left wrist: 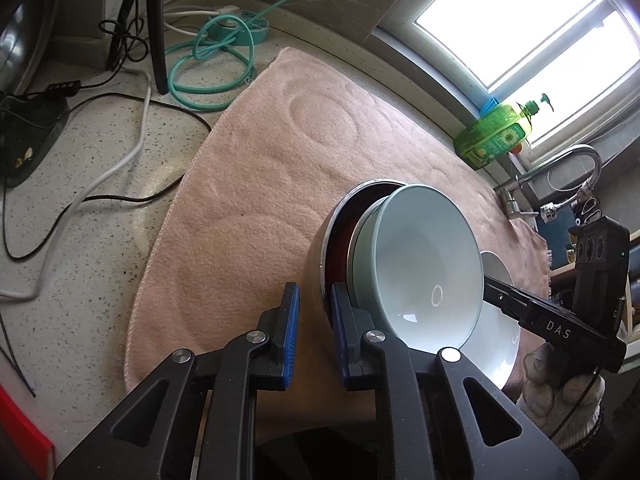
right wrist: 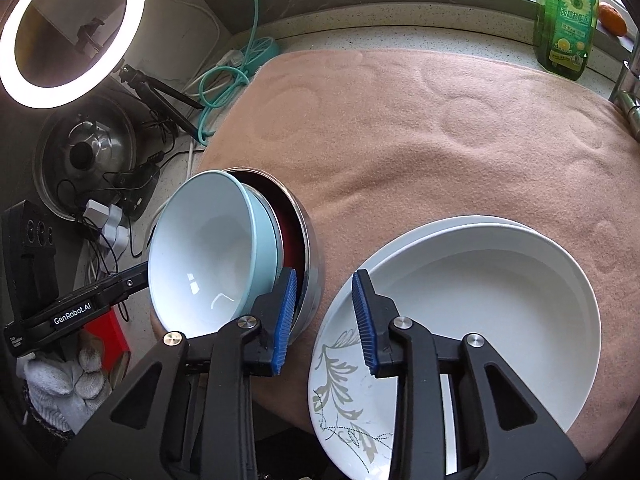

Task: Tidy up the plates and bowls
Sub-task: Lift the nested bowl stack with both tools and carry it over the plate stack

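On left gripper [right wrist: 132, 280]: "GenRobot.AI".

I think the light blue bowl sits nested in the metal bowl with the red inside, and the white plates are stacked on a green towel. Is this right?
Only the colour is wrong: the towel under the white plates is pink, as the right wrist view shows. The light blue bowl does sit nested in the metal bowl with the red inside.

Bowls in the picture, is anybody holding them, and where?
The left gripper straddles the near rim of the steel bowl, one finger inside, one outside; whether it clamps cannot be told. The open right gripper holds nothing.
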Demonstrator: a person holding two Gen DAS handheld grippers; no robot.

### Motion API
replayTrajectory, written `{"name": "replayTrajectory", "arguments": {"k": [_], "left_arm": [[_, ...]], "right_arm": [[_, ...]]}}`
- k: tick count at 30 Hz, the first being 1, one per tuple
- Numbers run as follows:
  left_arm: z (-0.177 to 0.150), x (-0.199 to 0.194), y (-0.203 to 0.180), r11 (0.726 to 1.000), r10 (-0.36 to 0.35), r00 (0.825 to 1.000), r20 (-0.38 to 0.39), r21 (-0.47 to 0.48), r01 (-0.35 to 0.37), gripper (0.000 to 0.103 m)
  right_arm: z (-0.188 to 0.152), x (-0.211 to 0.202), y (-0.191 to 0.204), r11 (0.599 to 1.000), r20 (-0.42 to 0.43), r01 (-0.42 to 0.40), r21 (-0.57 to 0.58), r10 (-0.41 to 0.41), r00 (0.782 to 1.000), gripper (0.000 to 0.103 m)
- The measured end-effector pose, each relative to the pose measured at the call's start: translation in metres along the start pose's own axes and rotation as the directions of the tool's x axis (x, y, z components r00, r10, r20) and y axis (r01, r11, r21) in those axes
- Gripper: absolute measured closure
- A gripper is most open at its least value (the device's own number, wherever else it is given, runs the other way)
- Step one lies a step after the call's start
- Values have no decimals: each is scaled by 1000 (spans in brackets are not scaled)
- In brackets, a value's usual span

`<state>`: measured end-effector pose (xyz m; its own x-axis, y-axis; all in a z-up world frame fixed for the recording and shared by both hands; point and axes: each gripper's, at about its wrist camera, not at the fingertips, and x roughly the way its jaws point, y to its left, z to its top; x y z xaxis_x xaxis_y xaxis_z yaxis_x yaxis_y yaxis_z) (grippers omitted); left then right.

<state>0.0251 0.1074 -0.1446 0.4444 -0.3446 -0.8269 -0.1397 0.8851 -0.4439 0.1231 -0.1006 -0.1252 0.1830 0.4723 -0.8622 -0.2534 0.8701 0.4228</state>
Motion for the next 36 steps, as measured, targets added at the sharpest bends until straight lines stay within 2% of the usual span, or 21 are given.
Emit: {"name": "replayTrajectory", "arguments": {"k": [1,4,13,28,36], "left_arm": [[1,1,-1,1000,-1,1000,-2,2,1,90],[2,3,-4,1000,-4,1000,-7,16,4,93],[5,7,-3,1000,-12,1000,-15,26,12,93],[7,6,-9,998,8,1000,-14,67,-7,93],[16,-6,-14,996,1,1000,8,91,-2,93]], "right_arm": [[1,0,-1,1000,-5,-7,7,7,1000,80],[2,1,-2,1000,-6,-12,18,12,1000,81],[1,9,3,999,-27,-29,17,29,999,93],[1,8,6,1000,-21,2,8,-2,1000,93],[4,-7,9,999,14,-6,39,6,1000,93]]}}
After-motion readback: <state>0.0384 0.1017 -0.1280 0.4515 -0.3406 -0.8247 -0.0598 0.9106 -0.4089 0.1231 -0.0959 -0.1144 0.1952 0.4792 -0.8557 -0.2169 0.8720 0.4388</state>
